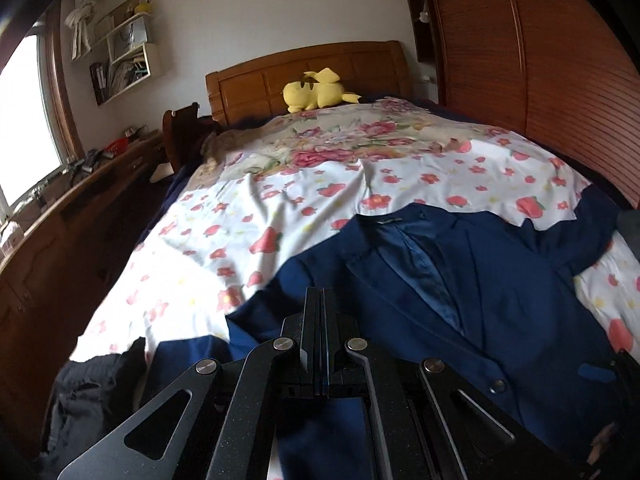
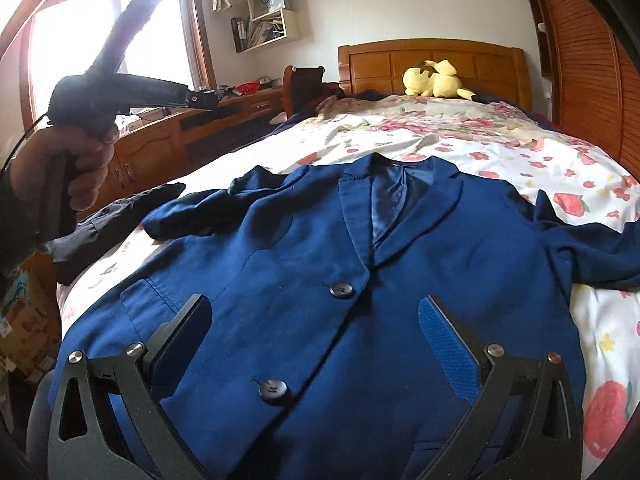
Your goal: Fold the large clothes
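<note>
A navy blue blazer lies face up and buttoned on the floral bedsheet, collar toward the headboard. Its sleeves lie bunched out to either side. My right gripper is open just above the blazer's lower front, one finger on each side of the buttons, with nothing between them. A hand holds my left gripper raised in the air at the left of the bed. In the left wrist view that gripper is shut with no cloth in it, above the blazer near its left sleeve.
A black garment lies on the bed's left edge beside the blazer's sleeve. A yellow plush toy rests by the wooden headboard. A wooden desk runs along the left and a slatted wardrobe along the right.
</note>
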`<action>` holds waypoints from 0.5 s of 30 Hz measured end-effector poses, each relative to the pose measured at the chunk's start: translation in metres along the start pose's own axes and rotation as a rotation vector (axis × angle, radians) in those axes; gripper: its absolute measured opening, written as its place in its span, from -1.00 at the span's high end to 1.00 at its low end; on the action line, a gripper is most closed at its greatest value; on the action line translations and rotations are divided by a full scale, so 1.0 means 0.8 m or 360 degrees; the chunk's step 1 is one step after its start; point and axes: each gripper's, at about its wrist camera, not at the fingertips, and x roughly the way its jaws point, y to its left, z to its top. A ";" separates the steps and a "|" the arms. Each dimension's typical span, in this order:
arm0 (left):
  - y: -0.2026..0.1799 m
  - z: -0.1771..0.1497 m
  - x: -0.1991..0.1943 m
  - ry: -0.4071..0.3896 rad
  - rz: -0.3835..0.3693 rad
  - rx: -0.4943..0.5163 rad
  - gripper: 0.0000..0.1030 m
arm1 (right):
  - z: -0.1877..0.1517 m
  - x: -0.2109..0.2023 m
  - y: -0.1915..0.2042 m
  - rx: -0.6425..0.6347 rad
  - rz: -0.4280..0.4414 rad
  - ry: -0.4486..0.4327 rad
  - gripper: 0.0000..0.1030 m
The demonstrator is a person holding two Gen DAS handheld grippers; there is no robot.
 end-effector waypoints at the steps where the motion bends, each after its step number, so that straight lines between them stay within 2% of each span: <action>1: 0.009 -0.001 -0.006 0.0012 0.0005 -0.0015 1.00 | -0.001 0.000 0.001 -0.0006 -0.0004 0.0001 -1.00; 3: 0.028 -0.004 -0.006 0.0049 0.0033 -0.0049 0.87 | -0.003 0.000 0.004 -0.0024 -0.0011 0.0005 -1.00; 5: 0.054 -0.009 -0.001 0.0078 0.0073 -0.0104 0.57 | -0.004 0.002 0.006 -0.0041 -0.0021 0.0011 -1.00; 8: 0.106 -0.025 0.016 0.0112 0.0182 -0.0196 0.27 | -0.006 0.008 0.006 -0.0051 -0.0028 0.0031 -1.00; 10: 0.147 -0.044 0.037 0.0176 0.0243 -0.0267 0.15 | -0.007 0.012 0.004 -0.0049 -0.0030 0.0048 -1.00; 15: 0.215 -0.102 0.086 0.0359 0.0330 -0.0399 0.14 | -0.008 0.020 0.001 -0.0027 -0.0019 0.0075 -1.00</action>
